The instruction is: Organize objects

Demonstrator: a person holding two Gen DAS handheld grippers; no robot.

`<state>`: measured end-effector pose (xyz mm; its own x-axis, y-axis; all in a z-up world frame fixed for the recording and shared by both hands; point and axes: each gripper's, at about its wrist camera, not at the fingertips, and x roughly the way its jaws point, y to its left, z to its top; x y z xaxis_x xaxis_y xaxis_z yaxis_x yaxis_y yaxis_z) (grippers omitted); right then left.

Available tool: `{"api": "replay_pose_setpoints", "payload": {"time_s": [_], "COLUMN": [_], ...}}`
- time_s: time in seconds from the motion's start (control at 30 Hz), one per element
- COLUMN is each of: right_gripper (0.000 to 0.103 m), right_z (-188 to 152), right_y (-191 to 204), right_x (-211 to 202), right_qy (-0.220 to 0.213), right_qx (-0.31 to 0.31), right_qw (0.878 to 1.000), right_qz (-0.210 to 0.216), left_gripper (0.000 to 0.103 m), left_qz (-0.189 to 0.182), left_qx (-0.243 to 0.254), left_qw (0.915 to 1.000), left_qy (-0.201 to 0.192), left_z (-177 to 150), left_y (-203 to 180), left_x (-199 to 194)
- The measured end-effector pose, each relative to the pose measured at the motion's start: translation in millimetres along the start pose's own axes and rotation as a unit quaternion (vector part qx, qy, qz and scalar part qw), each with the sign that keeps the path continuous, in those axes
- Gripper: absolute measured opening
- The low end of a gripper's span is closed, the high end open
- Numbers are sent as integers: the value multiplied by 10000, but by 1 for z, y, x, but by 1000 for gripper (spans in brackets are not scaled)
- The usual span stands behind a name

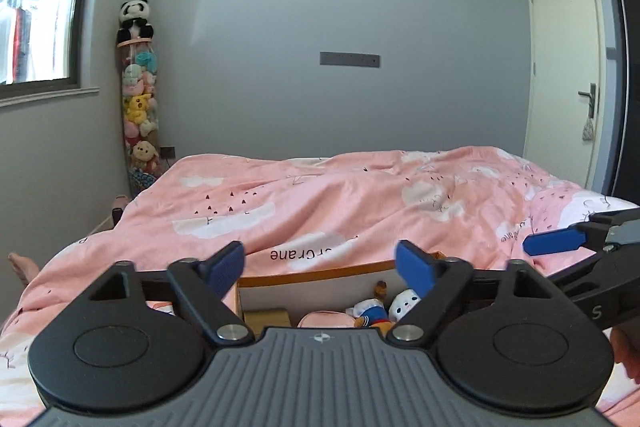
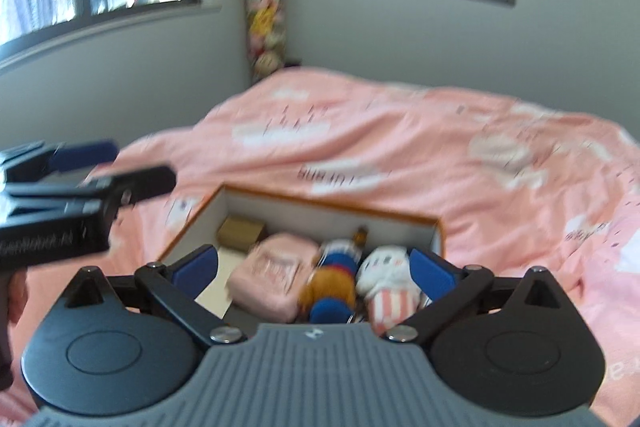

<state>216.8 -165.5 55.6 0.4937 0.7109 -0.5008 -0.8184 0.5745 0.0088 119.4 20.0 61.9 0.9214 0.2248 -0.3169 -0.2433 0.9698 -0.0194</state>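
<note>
Both of your tongs stand wide apart with nothing between the pads: the left tongs [image 1: 320, 269] and the right tongs [image 2: 316, 269] each hover above the near edge of the box [image 2: 332, 205], which sits on the bed [image 2: 400, 131] on its pink cloud-print quilt.

Inside the box, from its left wall rightward, lie a small brown carton [image 2: 242, 237], a pink pouch [image 2: 270, 279], a plush doll in blue and orange [image 2: 334, 279] and a white plush with a striped base [image 2: 390, 285].

Expect the three cloth things to be light and soft. They should squash under the pads rather than slip, and nothing about them looks fragile. Take the doll across its middle, where the body looks thickest, and the white plush round its striped lower half. The pouch looks limp, so pinch a corner or an edge instead of its flat face. The carton is probably stiff and light, so close on two opposite sides.

The box itself appears to be thin board with an orange rim. If you shift it, grip the wall, not the rim alone.

Your right wrist view looks down into the box and shows the whole row, though blurred. Your left wrist view is sharp but nearly level, so it catches only the far wall and the tops of the toys. It alone shows a door [image 1: 564, 67].
</note>
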Motion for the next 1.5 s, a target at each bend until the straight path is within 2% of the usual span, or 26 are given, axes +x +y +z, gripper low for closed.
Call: {"api": "replay_pose_setpoints", "payload": {"time_s": [0.13,0.23,0.53,0.8,0.9,1.07,1.5], "right_gripper": [102,102,102,102,102,102,102], "right_z": [-3,-11,-46,-66,-73,-81,-89], "right_y": [14,18,4,12,11,10,2], "right_x": [-6,-8,1,10,14,19,23], "right_qy": [-386,-469,-363,-214,-110,-31,88], "right_qx": [-210,-1,771,236,298,308,507], "right_qw": [9987,9985,9954,9976,9978,9979,9973], "right_qz": [-269,-293,-439,-613,-577,-572,-528], "left_gripper": [103,103,103,103,103,103,103], "left_qz": [124,193,140,222,212,314,293], "left_qx": [-128,-231,-345,-259,-339,-229,-108], "left_qw": [9998,9995,9984,9957,9943,9933,9917], "left_qy": [-76,-43,415,861,990,1085,1244], "left_z": [-5,-13,-43,-68,-74,-81,-85], "left_y": [6,11,17,15,17,16,8], "left_x": [-1,1,10,21,24,27,30]}}
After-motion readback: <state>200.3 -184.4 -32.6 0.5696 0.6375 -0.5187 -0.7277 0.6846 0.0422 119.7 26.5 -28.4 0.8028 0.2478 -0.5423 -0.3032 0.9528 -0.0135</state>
